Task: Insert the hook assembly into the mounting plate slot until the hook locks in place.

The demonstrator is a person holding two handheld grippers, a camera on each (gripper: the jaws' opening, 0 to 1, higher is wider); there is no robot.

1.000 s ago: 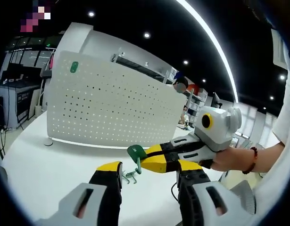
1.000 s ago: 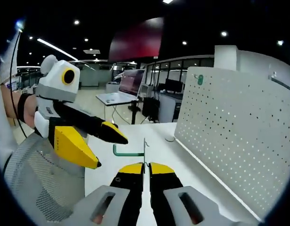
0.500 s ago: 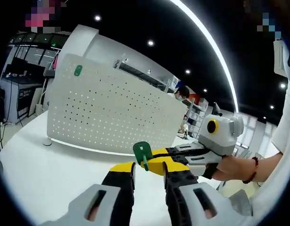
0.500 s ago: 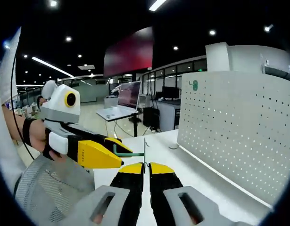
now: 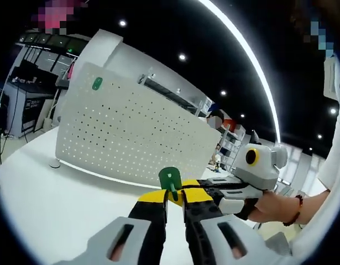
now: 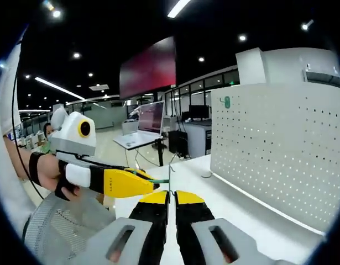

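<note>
- The left gripper (image 5: 174, 197) has closed its jaws on the green hook assembly (image 5: 170, 179).
- The right gripper (image 6: 171, 195) pinches the same hook's thin wire end.
- White pegboard (image 5: 125, 138) stands behind, well apart from the hook.

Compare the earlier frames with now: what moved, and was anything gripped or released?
The left gripper closed from wide open onto the green hook, which the right gripper kept clamped by its metal part throughout. The white pegboard with its other green hook stayed put.
</note>
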